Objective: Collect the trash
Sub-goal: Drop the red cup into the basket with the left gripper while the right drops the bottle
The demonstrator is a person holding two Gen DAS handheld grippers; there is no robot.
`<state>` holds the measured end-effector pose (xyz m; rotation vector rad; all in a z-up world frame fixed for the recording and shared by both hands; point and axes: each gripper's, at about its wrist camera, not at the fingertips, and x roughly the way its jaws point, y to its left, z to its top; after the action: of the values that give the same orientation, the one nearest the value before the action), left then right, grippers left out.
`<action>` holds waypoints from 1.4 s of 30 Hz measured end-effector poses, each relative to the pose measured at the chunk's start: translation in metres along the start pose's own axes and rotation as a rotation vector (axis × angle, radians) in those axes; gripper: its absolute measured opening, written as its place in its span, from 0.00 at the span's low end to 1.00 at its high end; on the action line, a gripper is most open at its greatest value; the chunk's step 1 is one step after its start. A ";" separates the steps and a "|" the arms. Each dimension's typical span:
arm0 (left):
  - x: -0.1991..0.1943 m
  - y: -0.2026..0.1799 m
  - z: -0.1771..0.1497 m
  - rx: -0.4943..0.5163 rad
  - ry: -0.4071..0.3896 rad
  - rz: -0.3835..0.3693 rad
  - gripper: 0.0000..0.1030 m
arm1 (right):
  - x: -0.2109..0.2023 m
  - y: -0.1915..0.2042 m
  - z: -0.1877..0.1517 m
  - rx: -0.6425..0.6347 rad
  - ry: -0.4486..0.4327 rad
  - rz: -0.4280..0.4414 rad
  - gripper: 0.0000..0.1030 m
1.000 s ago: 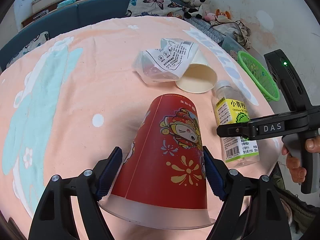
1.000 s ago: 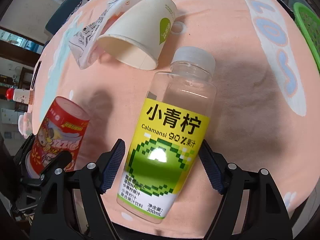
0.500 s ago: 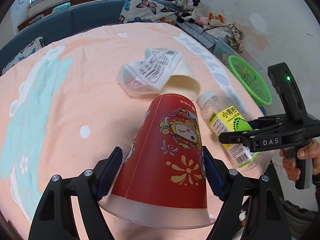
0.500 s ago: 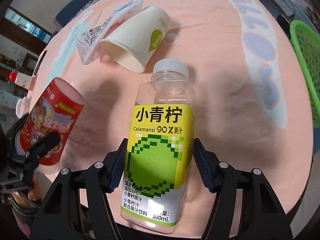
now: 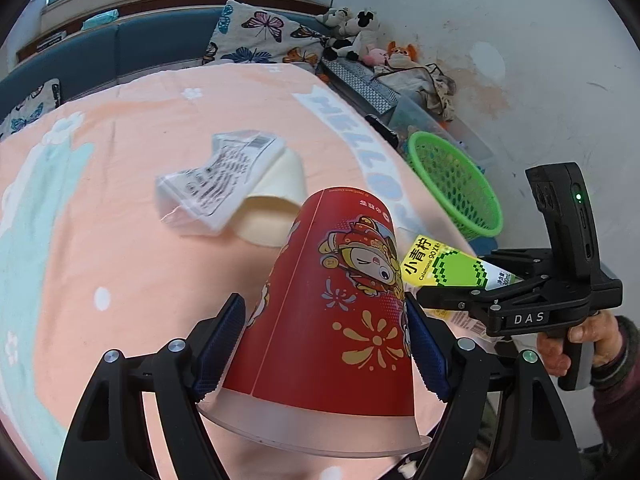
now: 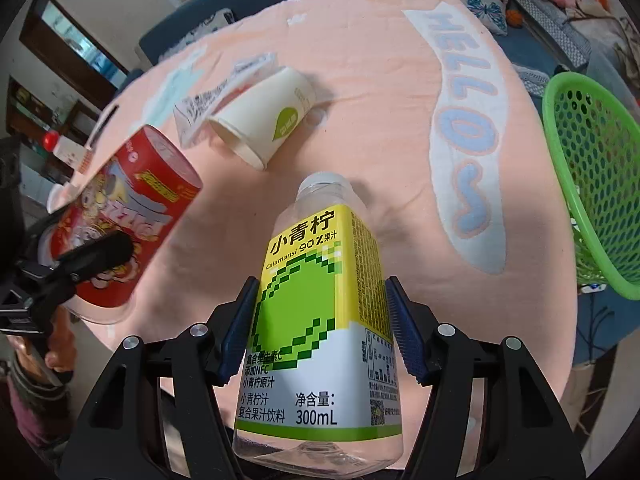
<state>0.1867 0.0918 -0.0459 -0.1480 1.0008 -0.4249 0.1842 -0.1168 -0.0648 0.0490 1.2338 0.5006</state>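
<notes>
My left gripper [image 5: 324, 332] is shut on a red printed paper cup [image 5: 332, 308], held rim toward the camera above the peach tablecloth [image 5: 120, 240]. My right gripper [image 6: 322, 300] is shut on a clear juice bottle [image 6: 316, 280] with a yellow-green label; both pads press its sides and its white cap points away. The bottle [image 5: 444, 266] also shows just right of the red cup in the left wrist view. The red cup [image 6: 136, 216] is at the left of the right wrist view. A white paper cup [image 5: 272, 216] lies on its side on the cloth, touching a crumpled plastic wrapper [image 5: 216, 176].
A green mesh basket [image 5: 452, 184] stands off the table's right edge, seen large in the right wrist view [image 6: 592, 184]. A blue sofa with butterfly cushions and soft toys lines the far side. A person's hand [image 5: 560, 344] grips the right handle.
The right jaws closed onto the bottle and lifted it off the cloth, tilting it. Both hands rose with their loads, and the green basket now shows larger at the right.
</notes>
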 end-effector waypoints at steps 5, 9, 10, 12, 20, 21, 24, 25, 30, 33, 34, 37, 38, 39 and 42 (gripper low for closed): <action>0.003 -0.007 0.011 -0.021 -0.014 -0.027 0.72 | -0.005 0.000 0.009 0.007 -0.033 0.025 0.61; 0.004 -0.012 0.017 -0.035 -0.025 -0.040 0.72 | -0.011 -0.005 0.009 0.021 -0.063 0.058 0.61; 0.005 -0.013 0.018 -0.035 -0.026 -0.042 0.72 | -0.014 -0.008 0.008 0.024 -0.075 0.074 0.61; 0.006 -0.016 0.021 -0.034 -0.026 -0.042 0.72 | -0.015 -0.012 0.010 0.034 -0.086 0.094 0.61; 0.010 -0.032 0.042 -0.053 -0.045 -0.075 0.72 | -0.042 -0.037 0.018 0.062 -0.164 0.093 0.61; 0.012 -0.036 0.046 -0.051 -0.047 -0.075 0.72 | -0.044 -0.040 0.018 0.066 -0.169 0.091 0.61; 0.020 -0.051 0.056 -0.037 -0.047 -0.084 0.72 | -0.051 -0.057 0.020 0.100 -0.192 0.098 0.61; 0.021 -0.056 0.058 -0.033 -0.046 -0.087 0.72 | -0.054 -0.063 0.021 0.111 -0.199 0.093 0.61; 0.038 -0.081 0.080 -0.032 -0.047 -0.129 0.72 | -0.065 -0.103 0.025 0.169 -0.230 0.065 0.61; 0.051 -0.096 0.091 -0.024 -0.033 -0.142 0.72 | -0.071 -0.128 0.024 0.208 -0.246 0.052 0.61; 0.055 -0.102 0.094 -0.019 -0.028 -0.145 0.72 | -0.074 -0.138 0.024 0.223 -0.256 0.042 0.61; 0.070 -0.120 0.105 -0.001 -0.014 -0.153 0.72 | -0.079 -0.165 0.022 0.257 -0.275 0.017 0.61; 0.074 -0.124 0.108 0.001 -0.009 -0.154 0.72 | -0.079 -0.174 0.022 0.270 -0.278 0.008 0.61; 0.079 -0.129 0.110 0.005 -0.002 -0.154 0.72 | -0.080 -0.185 0.022 0.286 -0.280 -0.003 0.61; 0.092 -0.144 0.118 0.027 0.022 -0.139 0.72 | -0.078 -0.213 0.022 0.303 -0.286 -0.048 0.61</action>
<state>0.2886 -0.0857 -0.0100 -0.1899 1.0098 -0.5680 0.2580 -0.3318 -0.0519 0.3365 1.0178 0.2503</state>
